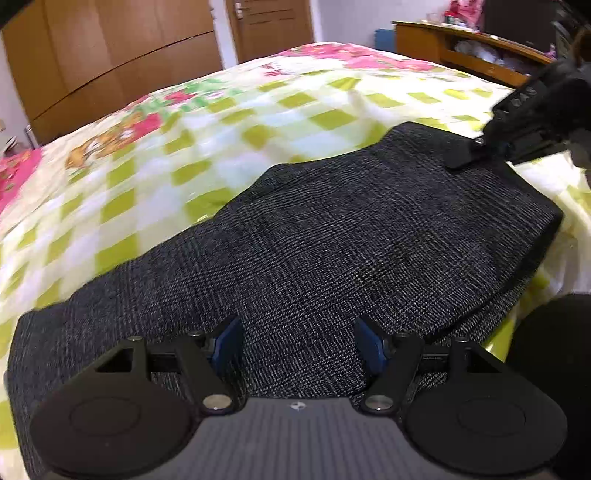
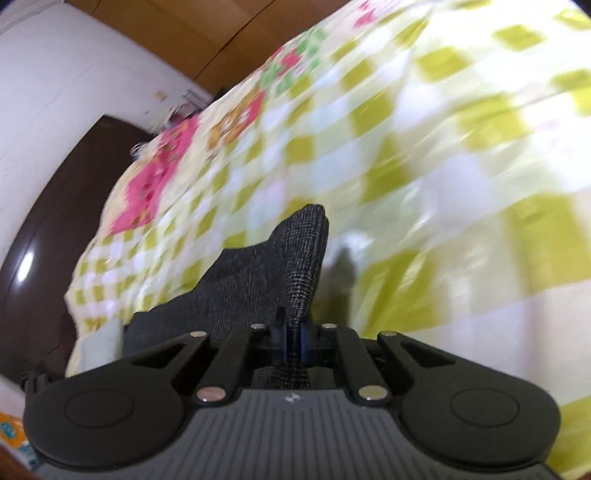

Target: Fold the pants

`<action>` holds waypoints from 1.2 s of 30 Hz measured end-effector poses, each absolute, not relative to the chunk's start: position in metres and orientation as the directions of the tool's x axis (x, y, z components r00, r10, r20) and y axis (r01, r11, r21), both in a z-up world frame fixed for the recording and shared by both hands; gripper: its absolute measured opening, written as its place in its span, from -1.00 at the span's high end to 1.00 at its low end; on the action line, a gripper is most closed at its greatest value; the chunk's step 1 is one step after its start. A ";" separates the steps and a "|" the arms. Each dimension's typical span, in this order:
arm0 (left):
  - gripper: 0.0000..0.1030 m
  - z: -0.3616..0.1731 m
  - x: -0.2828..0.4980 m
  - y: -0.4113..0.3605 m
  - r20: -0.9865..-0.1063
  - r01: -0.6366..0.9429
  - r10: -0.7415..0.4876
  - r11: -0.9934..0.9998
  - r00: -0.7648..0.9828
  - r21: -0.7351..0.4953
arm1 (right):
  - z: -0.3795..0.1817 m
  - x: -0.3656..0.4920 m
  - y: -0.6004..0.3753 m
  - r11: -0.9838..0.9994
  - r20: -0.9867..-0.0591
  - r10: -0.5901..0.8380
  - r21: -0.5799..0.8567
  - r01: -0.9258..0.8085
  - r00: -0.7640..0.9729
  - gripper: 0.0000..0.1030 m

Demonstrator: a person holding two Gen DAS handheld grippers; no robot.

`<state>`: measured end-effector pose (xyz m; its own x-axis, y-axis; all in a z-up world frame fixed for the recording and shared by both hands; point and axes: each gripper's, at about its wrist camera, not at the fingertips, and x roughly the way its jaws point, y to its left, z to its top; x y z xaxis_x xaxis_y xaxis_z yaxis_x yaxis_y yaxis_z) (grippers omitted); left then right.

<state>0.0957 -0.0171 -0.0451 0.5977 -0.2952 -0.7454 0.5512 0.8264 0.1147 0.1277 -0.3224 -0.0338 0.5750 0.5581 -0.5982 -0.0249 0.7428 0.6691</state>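
Dark grey checked pants (image 1: 332, 251) lie spread across the bed, partly folded over on the right side. My left gripper (image 1: 297, 339) is open, its blue pads apart just above the near part of the fabric. My right gripper (image 2: 293, 341) is shut on a raised fold of the pants (image 2: 295, 258). In the left wrist view the right gripper (image 1: 469, 151) sits at the far right edge of the pants, gripping the cloth there.
The bed has a yellow-green checked sheet (image 1: 221, 140) with pink flowers. A wooden wardrobe (image 1: 110, 55) and a door (image 1: 273, 26) stand behind it. A wooden headboard shelf (image 1: 472, 51) is at the far right. A dark floor (image 2: 48, 236) lies beside the bed.
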 end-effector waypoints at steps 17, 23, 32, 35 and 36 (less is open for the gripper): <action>-0.55 -0.047 0.092 -0.005 -0.739 0.492 -0.262 0.864 0.620 0.107 | -0.049 0.121 -0.346 0.823 -0.696 0.426 0.563 0.071 0.578 0.43; -0.55 -0.043 0.086 0.005 -0.721 0.484 -0.279 0.870 0.634 0.090 | -0.058 0.116 -0.353 0.773 -0.673 0.469 0.626 0.104 0.573 0.40; -0.55 -0.042 0.092 0.010 -0.707 0.465 -0.282 0.882 0.648 0.075 | -0.070 0.098 -0.373 0.659 -0.589 0.566 0.744 0.113 0.576 0.30; -0.56 -0.047 0.094 0.004 -0.723 0.475 -0.254 0.872 0.642 0.115 | -0.071 0.099 -0.370 0.653 -0.582 0.581 0.751 0.102 0.569 0.26; -0.57 -0.049 0.094 0.001 -0.724 0.479 -0.248 0.868 0.643 0.129 | -0.072 0.099 -0.367 0.653 -0.584 0.586 0.750 0.100 0.562 0.26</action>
